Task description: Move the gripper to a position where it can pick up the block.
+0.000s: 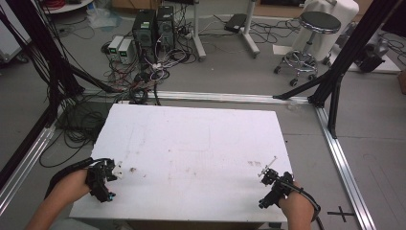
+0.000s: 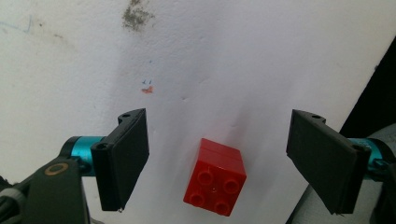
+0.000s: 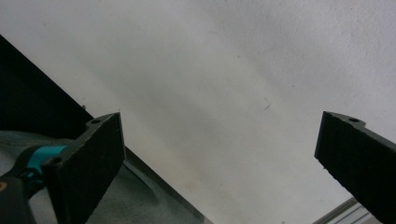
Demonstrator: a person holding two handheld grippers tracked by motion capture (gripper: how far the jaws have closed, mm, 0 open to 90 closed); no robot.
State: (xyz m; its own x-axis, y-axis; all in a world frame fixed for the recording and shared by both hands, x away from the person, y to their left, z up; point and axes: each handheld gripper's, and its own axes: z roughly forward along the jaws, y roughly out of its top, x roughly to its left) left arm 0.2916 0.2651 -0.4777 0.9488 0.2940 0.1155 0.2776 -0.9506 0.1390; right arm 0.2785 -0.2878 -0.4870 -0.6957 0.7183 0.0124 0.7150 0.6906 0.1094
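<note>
Small red four-stud plastic brick (image 2: 215, 176): on white table (image 1: 191, 143), between left gripper (image 2: 217, 163) jaws, spread apart, untouched; right gripper (image 3: 219, 163) agape, farther

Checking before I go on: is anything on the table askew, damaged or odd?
Nothing damaged. The red brick sits studs-up, turned askew between the left gripper's open fingers. The white table shows smudges.

The red brick (image 2: 215, 177) is hidden beneath the left hand-held gripper (image 1: 103, 178) from above.
</note>
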